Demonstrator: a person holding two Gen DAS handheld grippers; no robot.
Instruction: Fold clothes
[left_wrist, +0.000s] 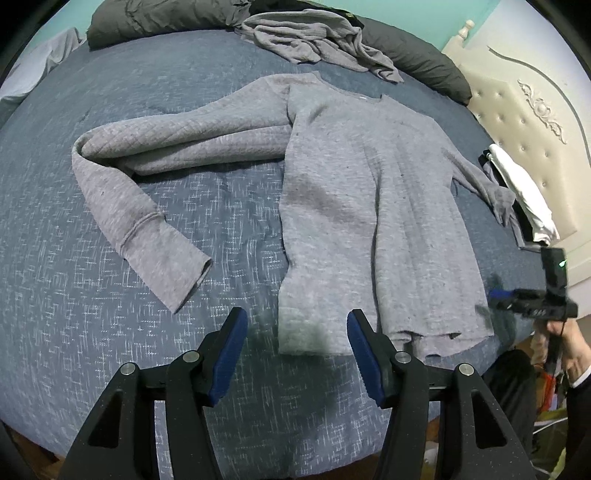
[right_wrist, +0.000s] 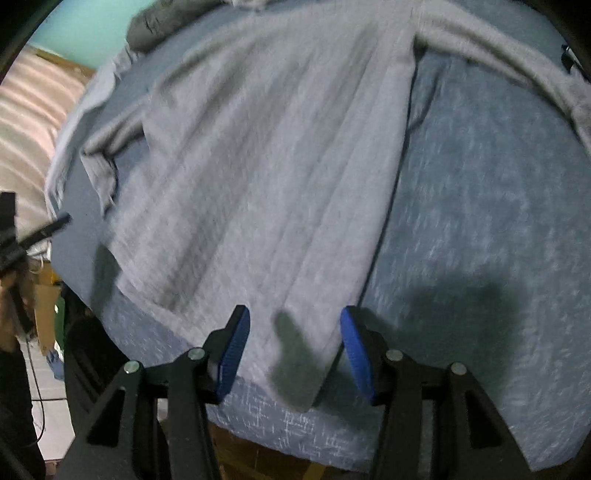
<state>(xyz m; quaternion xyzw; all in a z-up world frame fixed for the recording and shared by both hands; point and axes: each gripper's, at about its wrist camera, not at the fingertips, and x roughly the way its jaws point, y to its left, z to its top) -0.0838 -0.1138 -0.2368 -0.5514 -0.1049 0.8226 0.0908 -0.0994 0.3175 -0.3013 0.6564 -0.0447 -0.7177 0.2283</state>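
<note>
Bare blue bedspread (left_wrist: 221, 206) lies open between the grey sweater (left_wrist: 362, 206) body and its bent sleeve (left_wrist: 147, 221). A crumpled grey garment (left_wrist: 317, 40) and dark pillows (left_wrist: 417, 55) crowd the far edge.

we see the shirt (left_wrist: 354, 206) spread flat on the bed (left_wrist: 110, 314), its hem nearest us, one sleeve (left_wrist: 147, 173) bent out to the left. a crumpled garment (left_wrist: 317, 40) lies behind it, the headboard (left_wrist: 517, 122) stands right.

Under my work lies a blue flecked bedspread (left_wrist: 110, 258); dark grey pillows (left_wrist: 155, 22) sit at its far edge, a cream tufted headboard (left_wrist: 524, 122) beside.
</note>
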